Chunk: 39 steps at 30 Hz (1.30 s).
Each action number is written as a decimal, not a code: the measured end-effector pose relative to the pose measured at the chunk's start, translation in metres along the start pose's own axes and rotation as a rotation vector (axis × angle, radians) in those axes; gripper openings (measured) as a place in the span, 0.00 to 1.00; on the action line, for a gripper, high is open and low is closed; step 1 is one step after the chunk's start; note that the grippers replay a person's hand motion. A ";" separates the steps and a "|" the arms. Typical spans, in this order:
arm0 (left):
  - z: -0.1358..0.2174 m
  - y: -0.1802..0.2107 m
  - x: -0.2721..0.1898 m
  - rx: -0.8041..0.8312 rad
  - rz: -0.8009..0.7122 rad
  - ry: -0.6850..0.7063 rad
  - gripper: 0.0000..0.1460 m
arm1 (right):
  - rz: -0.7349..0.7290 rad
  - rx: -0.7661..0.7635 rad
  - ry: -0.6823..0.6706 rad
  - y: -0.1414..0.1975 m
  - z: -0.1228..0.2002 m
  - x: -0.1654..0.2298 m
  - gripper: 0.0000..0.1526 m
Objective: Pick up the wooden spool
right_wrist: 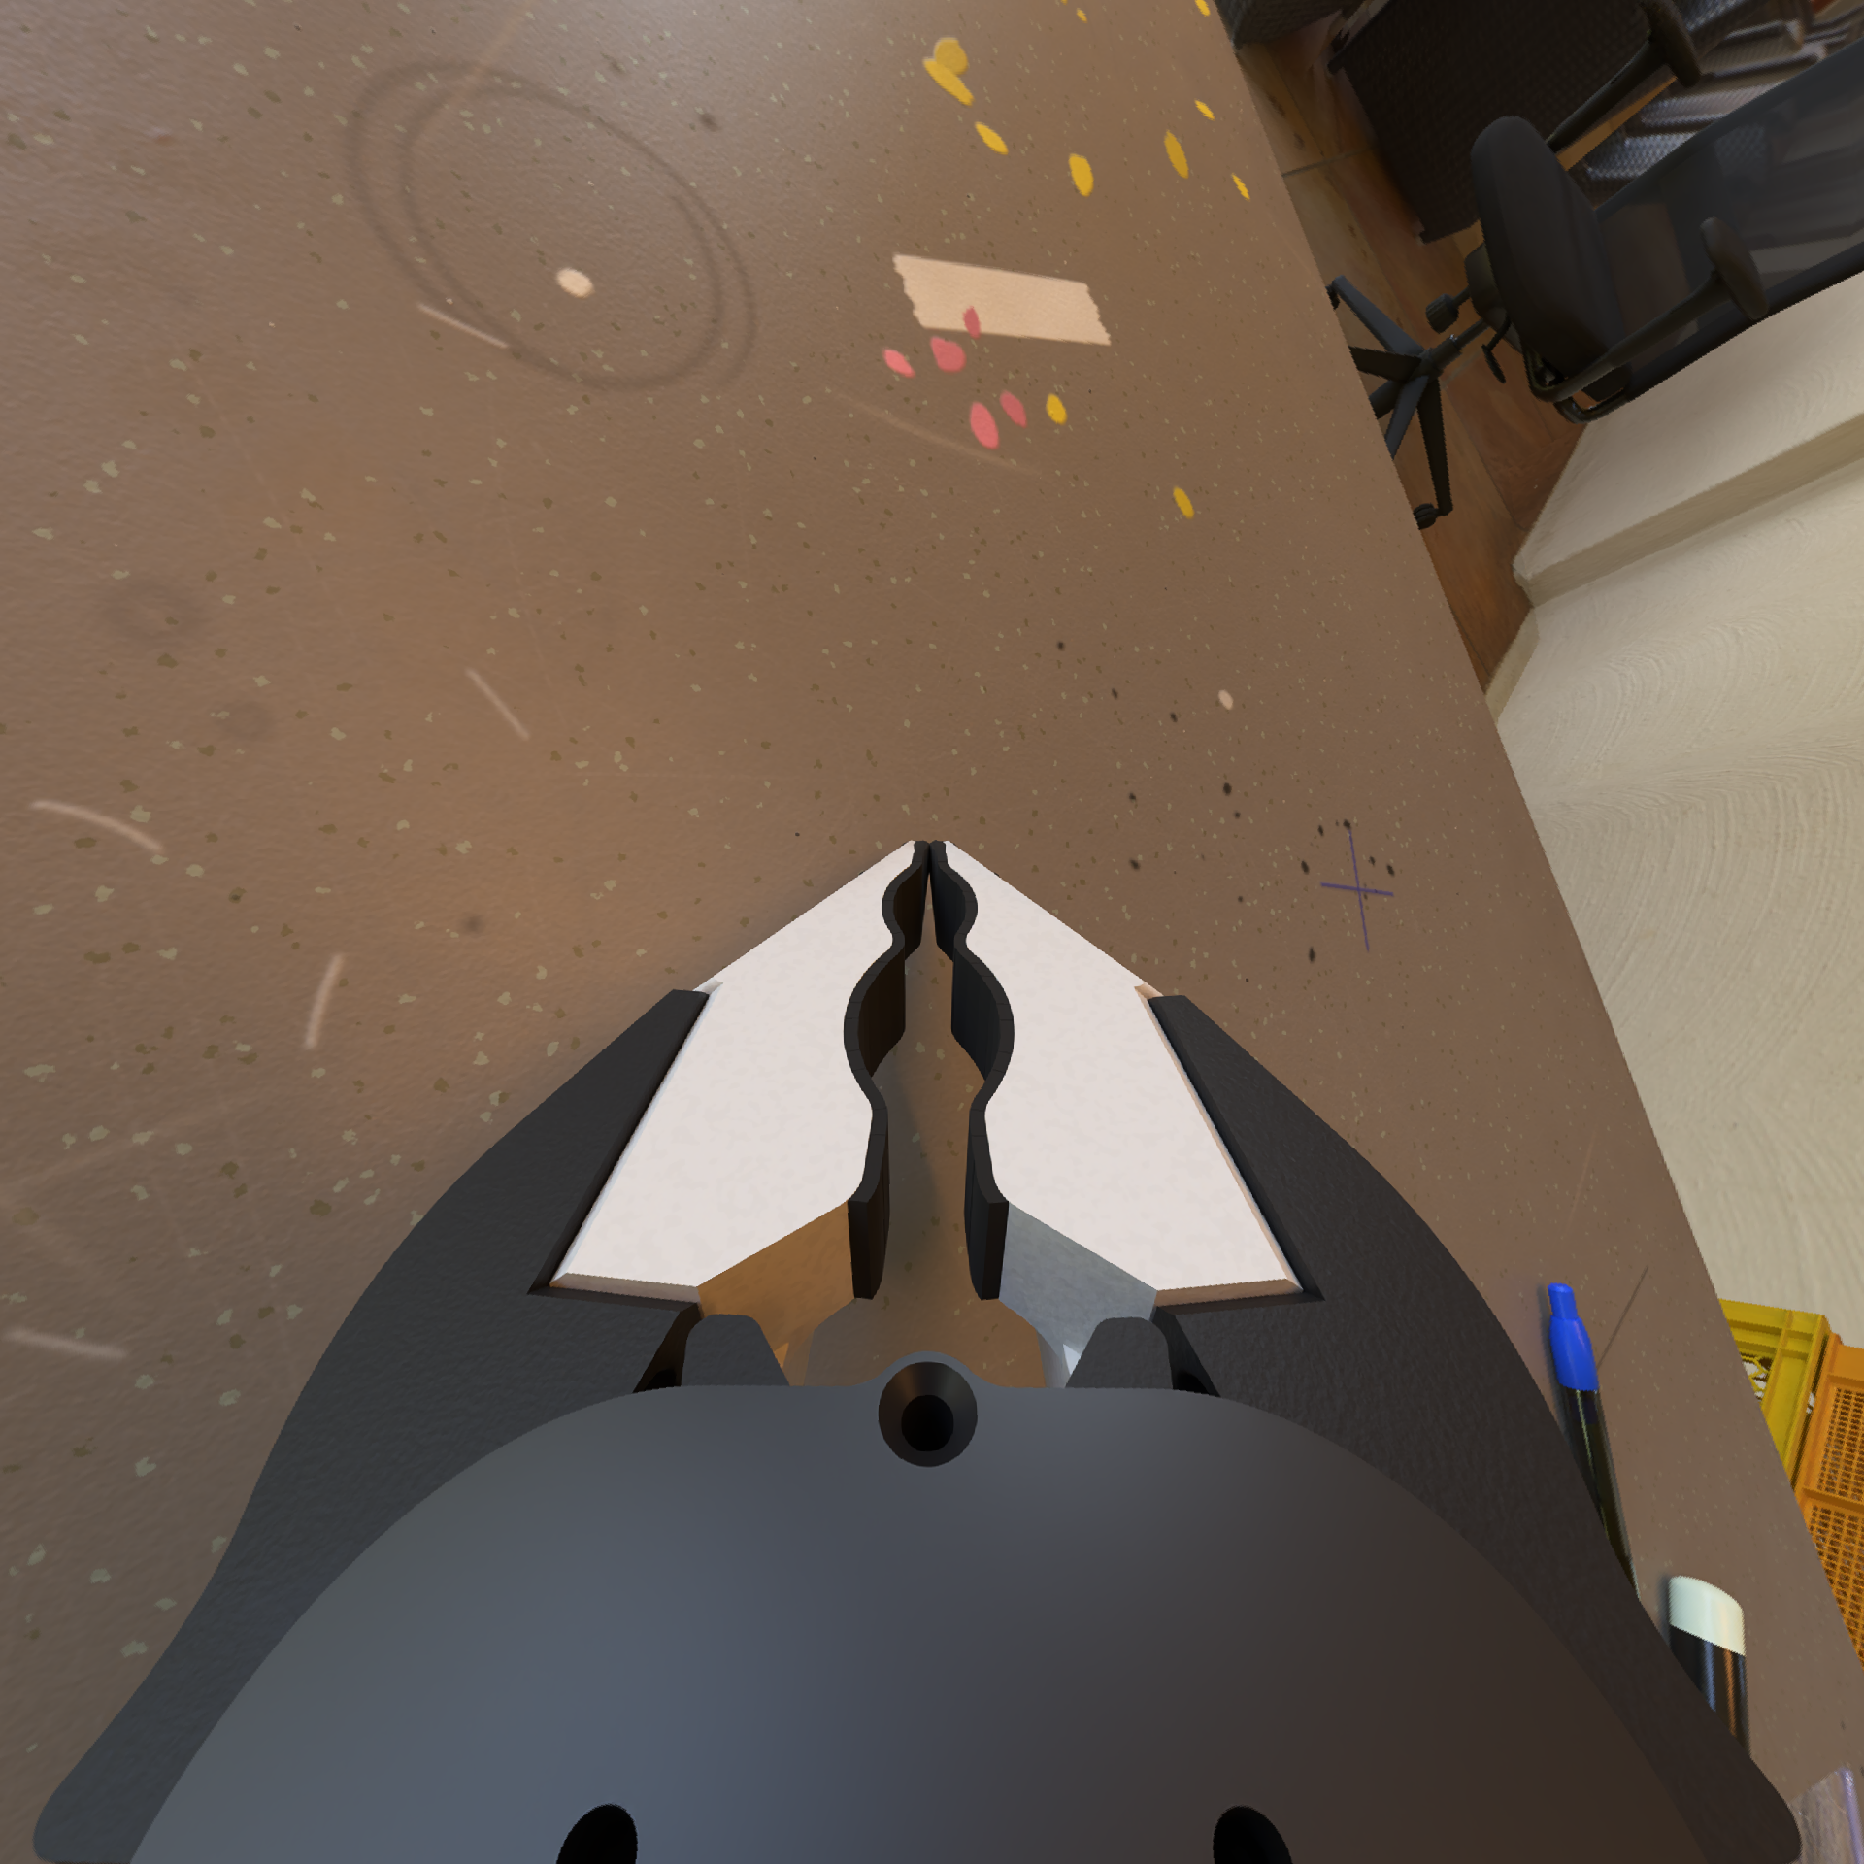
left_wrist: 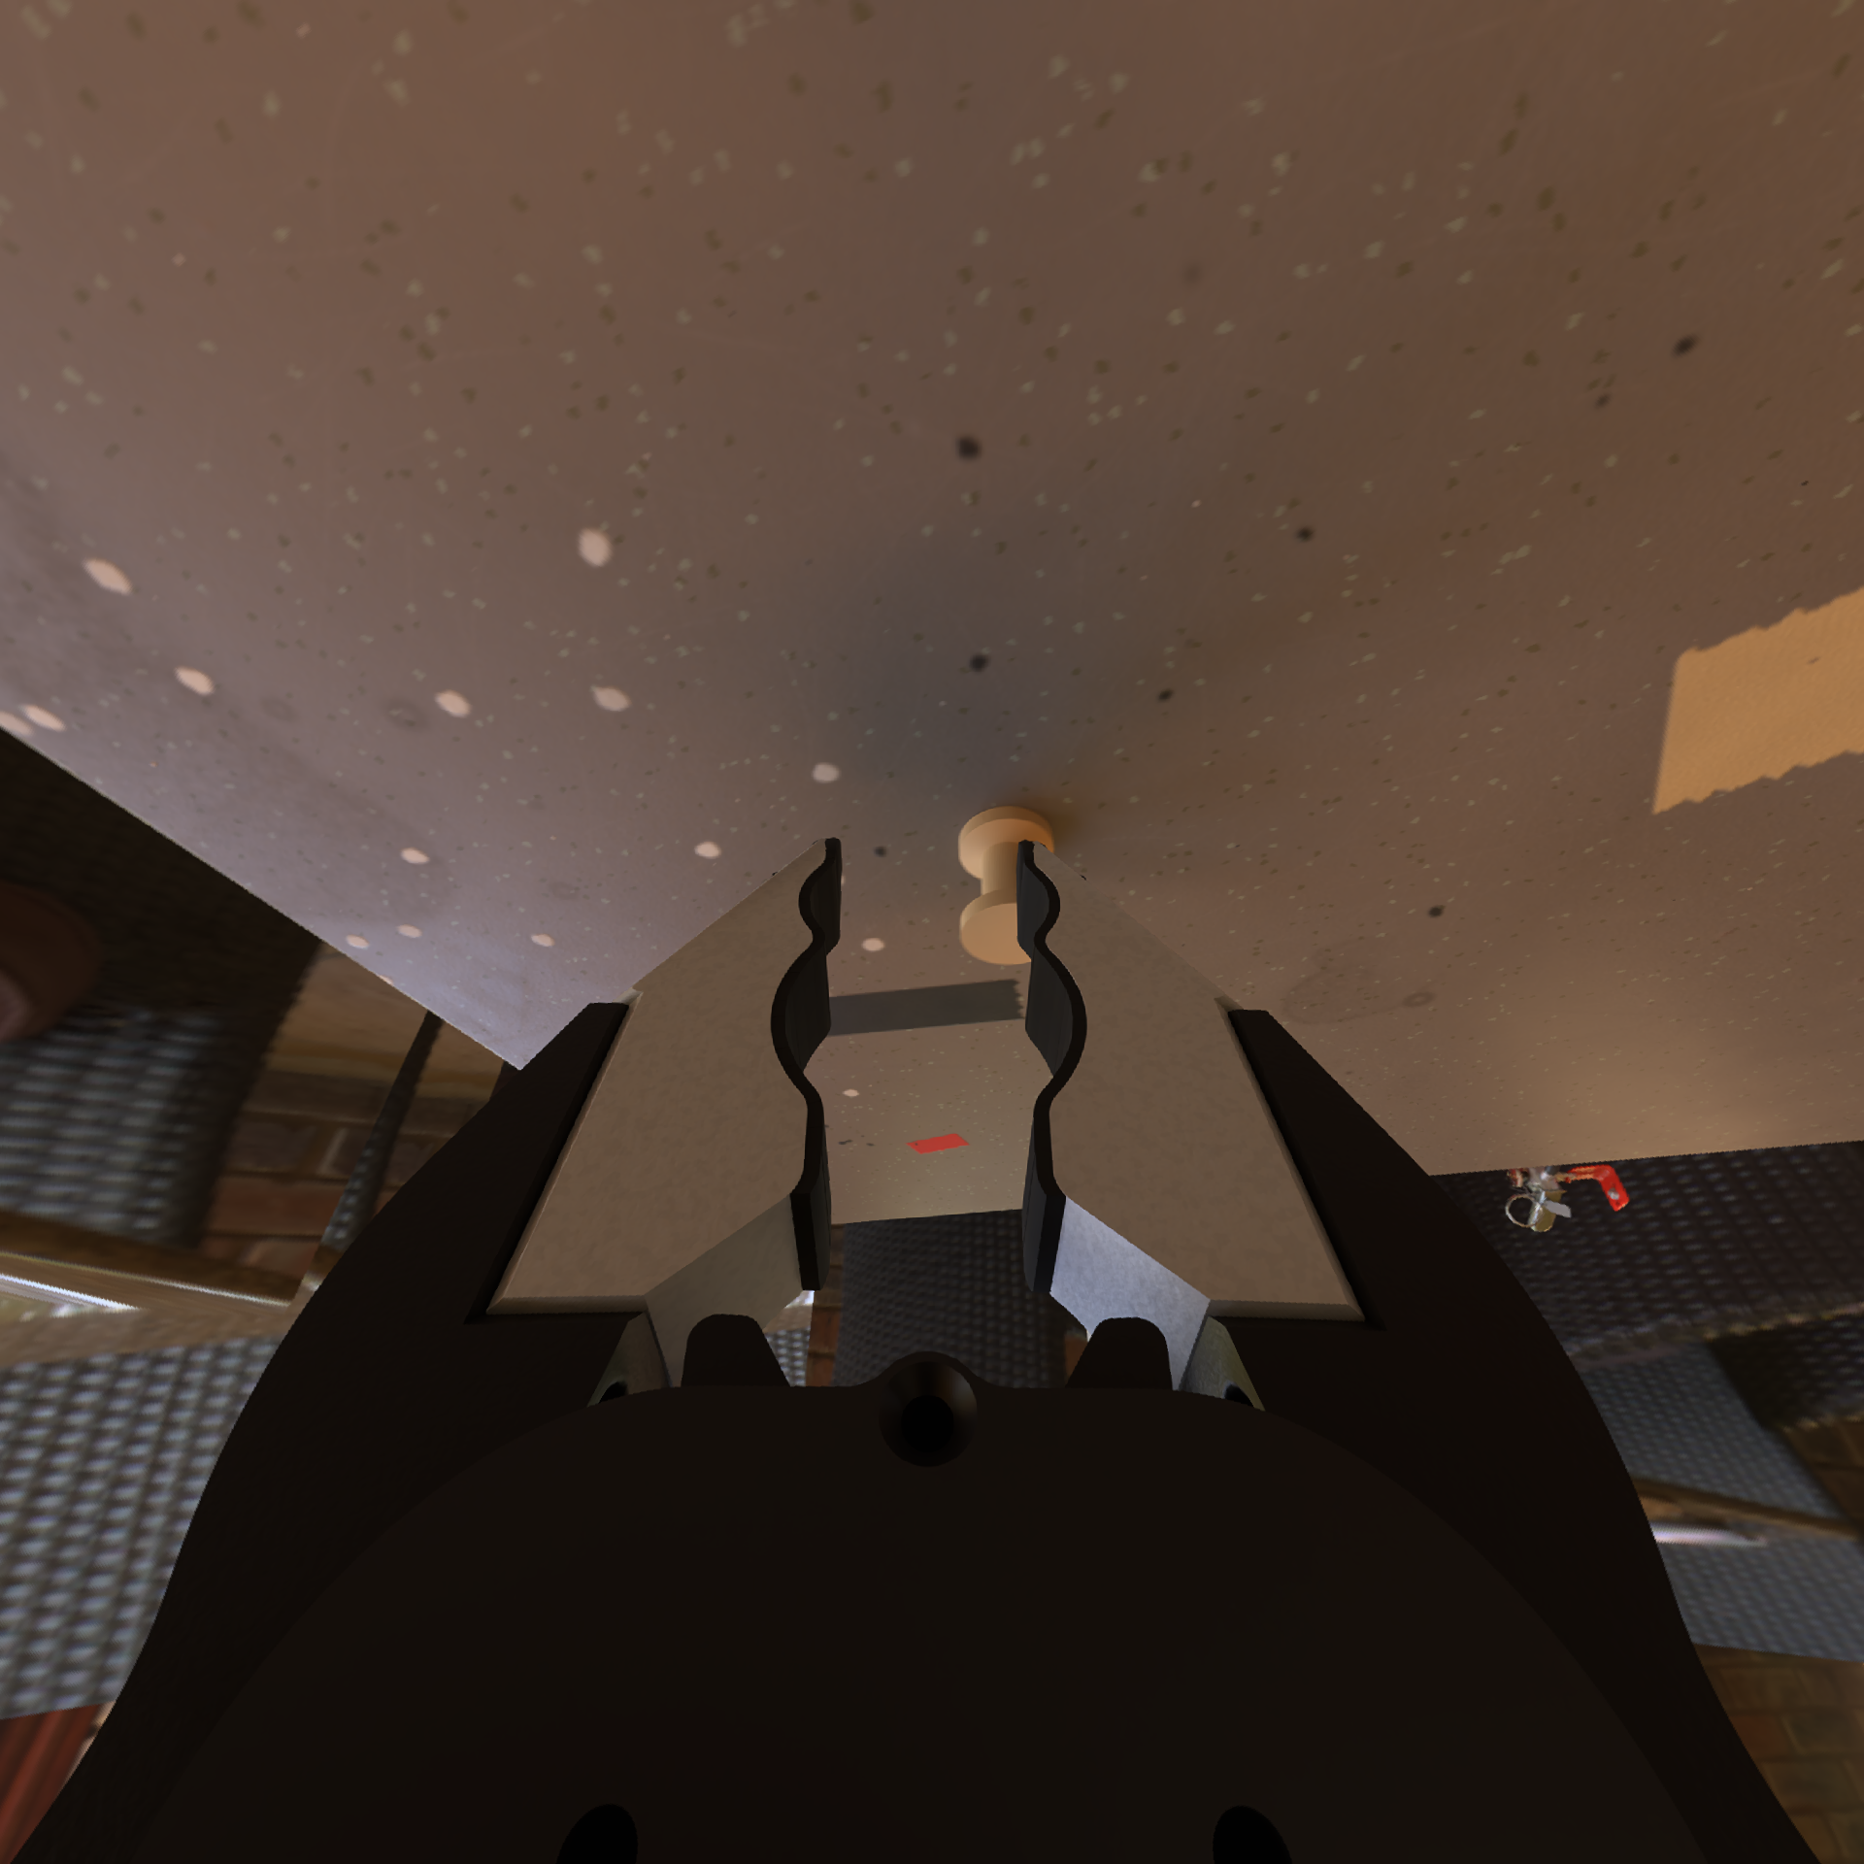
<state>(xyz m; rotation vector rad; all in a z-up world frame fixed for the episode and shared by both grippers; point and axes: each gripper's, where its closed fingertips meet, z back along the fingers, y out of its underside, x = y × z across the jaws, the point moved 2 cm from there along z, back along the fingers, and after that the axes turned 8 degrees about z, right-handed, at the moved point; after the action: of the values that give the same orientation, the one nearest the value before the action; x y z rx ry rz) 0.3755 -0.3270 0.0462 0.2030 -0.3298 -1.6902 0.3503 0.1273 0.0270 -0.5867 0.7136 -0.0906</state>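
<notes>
Left claw (left_wrist: 928, 857): I see its fingers standing apart with nothing between them, aimed down at the tabletop (left_wrist: 706, 353).
Wooden spool (left_wrist: 1001, 883): it lies on the tabletop just beyond the fingertips, off to the right of the gap; the right fingertip (left_wrist: 1029, 888) overlaps it in my view (whether it touches, I cannot tell).
Right claw (right_wrist: 929, 852): tips closed together on nothing, over a bare speckled stretch; no spool shows in that view.
Step, as I judge it: lining up the left claw, grasp not yet made.
Risk one: if I push forward on this line, the right finger may strike the spool and roll it away, since it sits off-centre.
Risk two: closing now would likely catch only one flange, or nothing.
Bystanders: blue pen (right_wrist: 1579, 1382) and a black-and-white cylinder (right_wrist: 1707, 1639) near the tabletop edge, away from the work.
</notes>
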 end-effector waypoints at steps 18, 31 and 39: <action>0.023 -0.018 -0.028 -0.181 -0.027 0.051 0.72 | -0.005 -0.002 -0.001 0.000 0.000 0.000 0.00; -0.004 -0.013 -0.017 -0.003 0.026 -0.129 0.77 | -0.006 -0.003 -0.001 0.000 0.000 0.000 0.00; -0.001 -0.016 0.010 -0.031 0.096 -0.101 0.56 | -0.008 -0.004 -0.002 0.000 0.000 0.000 0.00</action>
<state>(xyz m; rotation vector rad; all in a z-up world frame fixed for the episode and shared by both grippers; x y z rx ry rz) 0.3598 -0.3353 0.0406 0.0772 -0.3826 -1.6127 0.3503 0.1270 0.0269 -0.5933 0.7094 -0.0957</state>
